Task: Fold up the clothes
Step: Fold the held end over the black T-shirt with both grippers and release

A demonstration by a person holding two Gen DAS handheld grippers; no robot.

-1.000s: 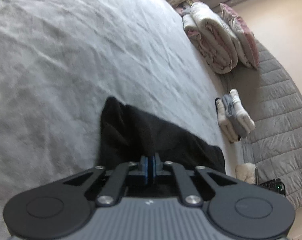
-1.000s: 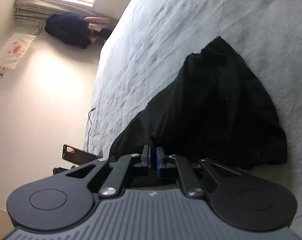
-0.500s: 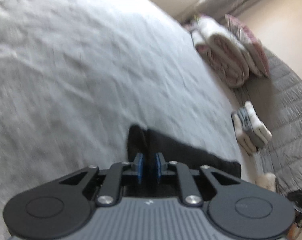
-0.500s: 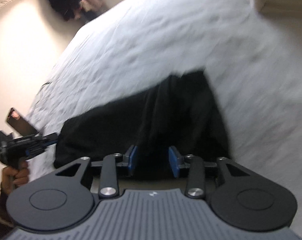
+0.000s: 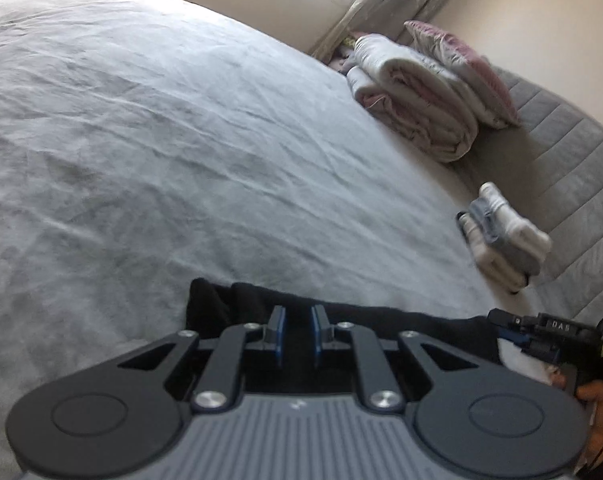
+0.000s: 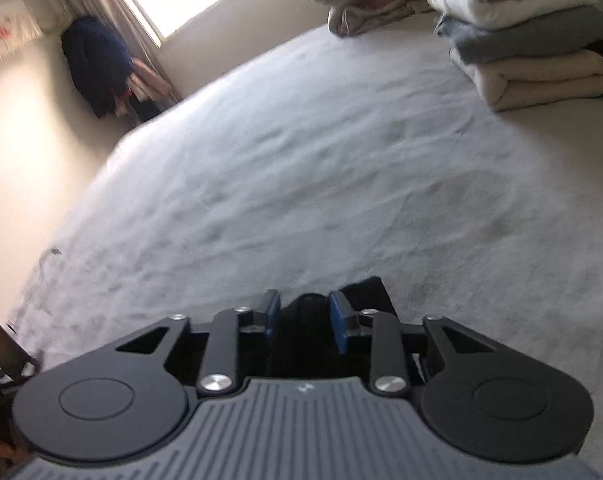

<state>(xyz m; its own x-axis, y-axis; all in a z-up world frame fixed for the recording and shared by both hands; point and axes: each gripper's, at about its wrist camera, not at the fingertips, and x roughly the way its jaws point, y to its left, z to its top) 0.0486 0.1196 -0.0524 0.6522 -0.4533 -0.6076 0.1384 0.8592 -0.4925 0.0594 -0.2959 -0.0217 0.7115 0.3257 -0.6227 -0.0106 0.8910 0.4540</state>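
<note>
Matt black cloth garment [image 5: 237, 300] — wrinkled grey bedsheet [image 5: 181, 140], soft cloth.

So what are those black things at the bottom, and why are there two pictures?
Those are two claws, and a person holds one in each hand. Each has a camera looking along its fingers, so one picture comes from the left claw and one from the right claw. Both look over a grey bed. A black garment lies on it, reaching between each claw's blue pads. The left claw has just been opening slightly. The right has just been closing, and I cannot tell if it pinches yet. Farther off sit folded clothes and a rolled quilt.
</note>
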